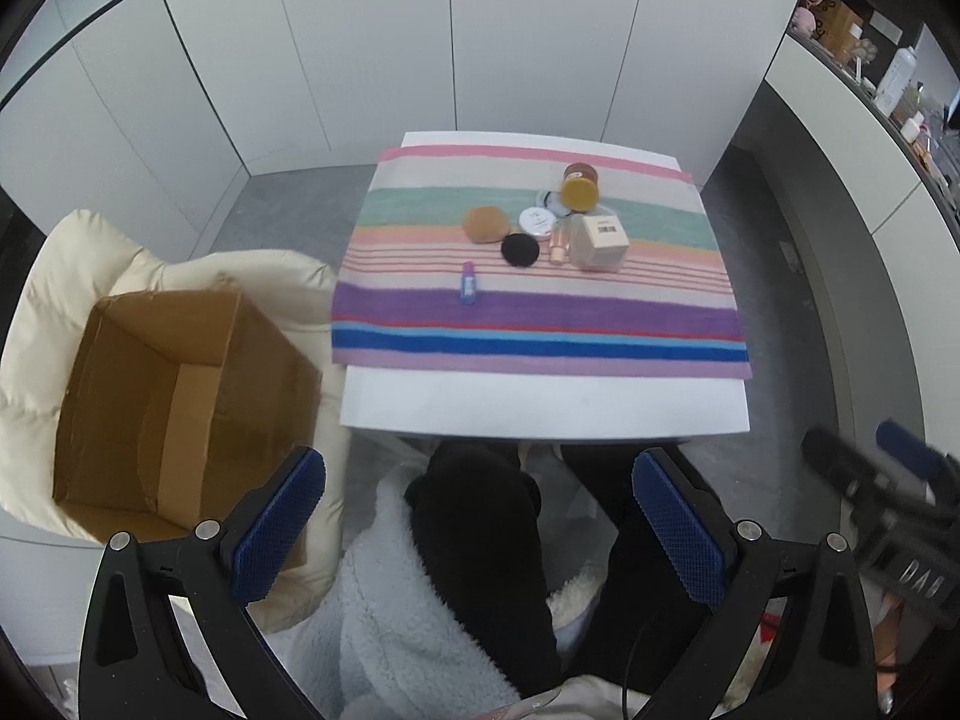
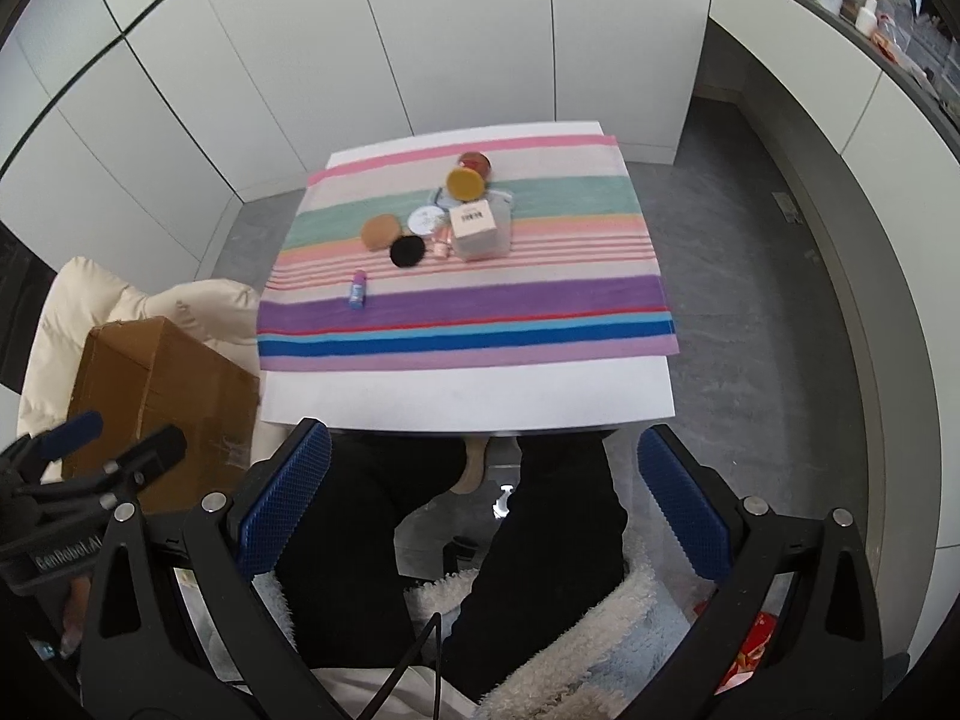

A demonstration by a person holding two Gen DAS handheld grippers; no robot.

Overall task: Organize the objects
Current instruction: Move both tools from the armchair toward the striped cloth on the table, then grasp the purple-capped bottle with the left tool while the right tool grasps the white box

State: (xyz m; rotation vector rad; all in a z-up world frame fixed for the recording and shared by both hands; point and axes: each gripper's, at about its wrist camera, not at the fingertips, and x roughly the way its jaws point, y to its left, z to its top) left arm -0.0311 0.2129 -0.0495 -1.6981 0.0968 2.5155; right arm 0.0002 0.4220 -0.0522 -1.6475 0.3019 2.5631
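Left wrist view is showing the left gripper [image 1: 480,528] held wide open and empty above the person's lap, well short of the table [image 1: 540,408]. Right wrist view is showing the right gripper [image 2: 486,510] likewise spread open and carrying nothing. Judging by the layout, the task is standing at its start: the box [image 1: 180,408] beside the table, resting on a cream jacket [image 1: 54,276], is sitting empty, and every item is lying on the striped cloth [image 1: 540,324]. A lip balm [image 1: 468,283] is lying alone nearest the person; behind it are clustering a black puff [image 1: 519,249], a tan puff [image 1: 485,224], a white compact [image 1: 536,221], a small pink bottle [image 1: 558,246], a carton [image 1: 600,240] and two jars [image 1: 581,186]. The clustered items are touching or nearly so, probably crowding any grip there. The near table strip is lying between grippers and items; shelves with clutter are running along the right wall.
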